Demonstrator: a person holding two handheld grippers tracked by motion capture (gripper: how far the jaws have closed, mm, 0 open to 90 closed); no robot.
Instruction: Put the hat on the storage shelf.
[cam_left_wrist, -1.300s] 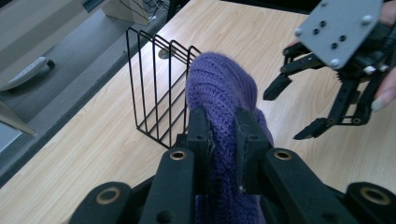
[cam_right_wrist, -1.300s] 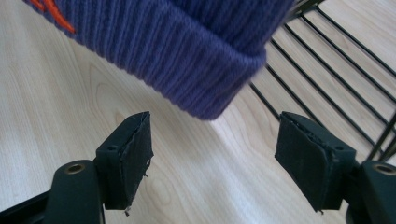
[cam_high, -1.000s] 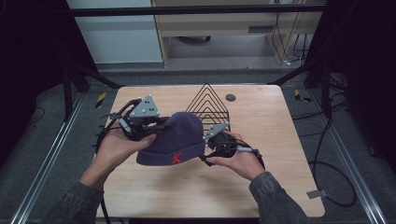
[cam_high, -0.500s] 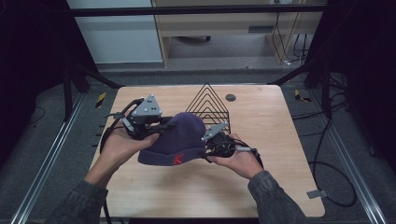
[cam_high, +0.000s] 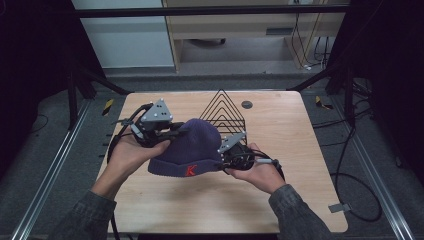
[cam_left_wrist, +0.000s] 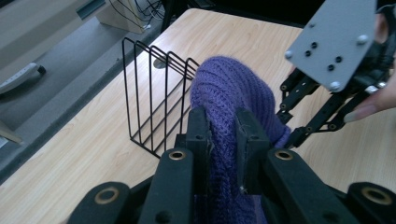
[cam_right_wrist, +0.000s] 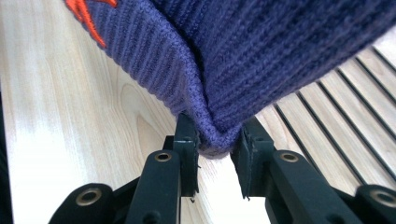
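Note:
A purple knit beanie (cam_high: 190, 147) with an orange letter on its cuff hangs just above the wooden table (cam_high: 280, 135), held between both grippers. My left gripper (cam_high: 172, 131) is shut on the knit at the beanie's left side; its jaws pinch a fold (cam_left_wrist: 223, 140). At the beanie's right end, my right gripper (cam_high: 227, 157) is shut on the cuff's corner (cam_right_wrist: 215, 142). The orange letter (cam_right_wrist: 88, 11) shows at upper left in the right gripper view. Both hands hold the grippers from below.
A black wire rack (cam_high: 222, 110) shaped like a triangle stands just behind the beanie; its bars (cam_left_wrist: 154, 102) are close to the fabric. A small dark disc (cam_high: 246, 104) lies near the table's far edge. Bare wood spreads in front of the hands.
The beanie and both grippers have shifted slightly forward and up toward the wire rack. Both grips stay shut on the beanie.

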